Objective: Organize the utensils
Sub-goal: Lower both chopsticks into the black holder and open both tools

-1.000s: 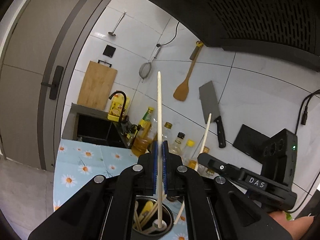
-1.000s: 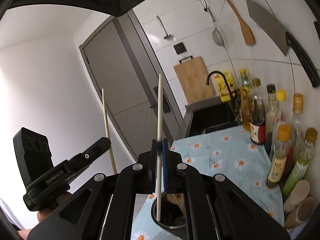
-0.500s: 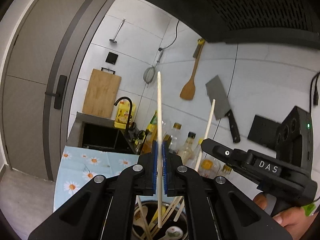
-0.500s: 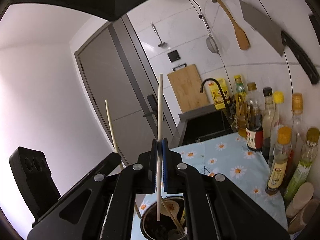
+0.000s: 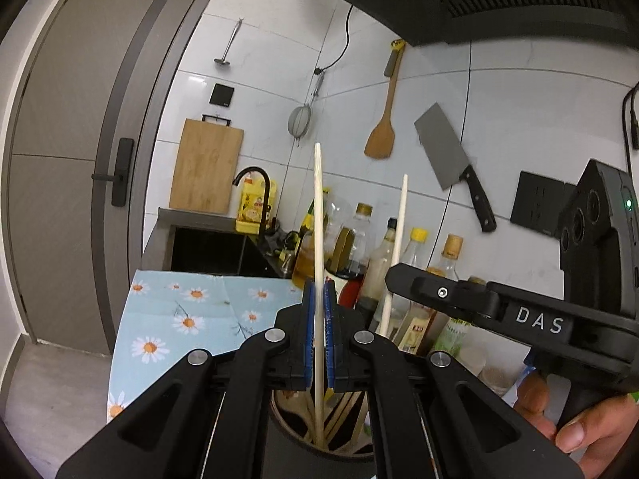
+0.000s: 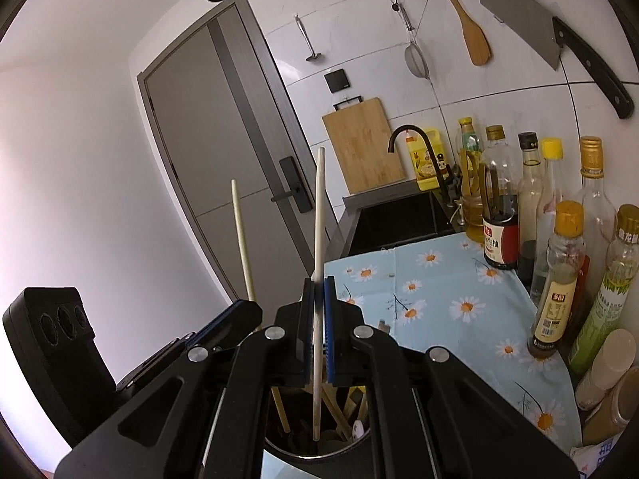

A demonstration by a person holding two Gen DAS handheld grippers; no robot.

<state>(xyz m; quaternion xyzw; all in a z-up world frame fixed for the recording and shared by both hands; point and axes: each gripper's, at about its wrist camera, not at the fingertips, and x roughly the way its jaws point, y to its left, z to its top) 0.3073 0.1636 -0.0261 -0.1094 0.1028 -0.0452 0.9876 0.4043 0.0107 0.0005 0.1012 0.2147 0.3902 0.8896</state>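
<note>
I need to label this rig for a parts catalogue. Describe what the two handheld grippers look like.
Both are matte black plastic. The left gripper and right gripper each have angular linkage arms with silver round pivot screws and blue ribbed pads inside the fingers. Seen from the left wrist, the right unit shows white "DAS" lettering, a pistol handle, a boxy three-lens module and a green light.

Two pale wooden chopsticks stand nearly upright, one chopstick (image 5: 318, 239) clamped between blue pads, the other chopstick (image 6: 318, 239) likewise gripped. Their lower tips dip inside a dark round utensil holder (image 6: 303, 453) (already holding several wooden utensils) on the daisy-print cloth.
</note>
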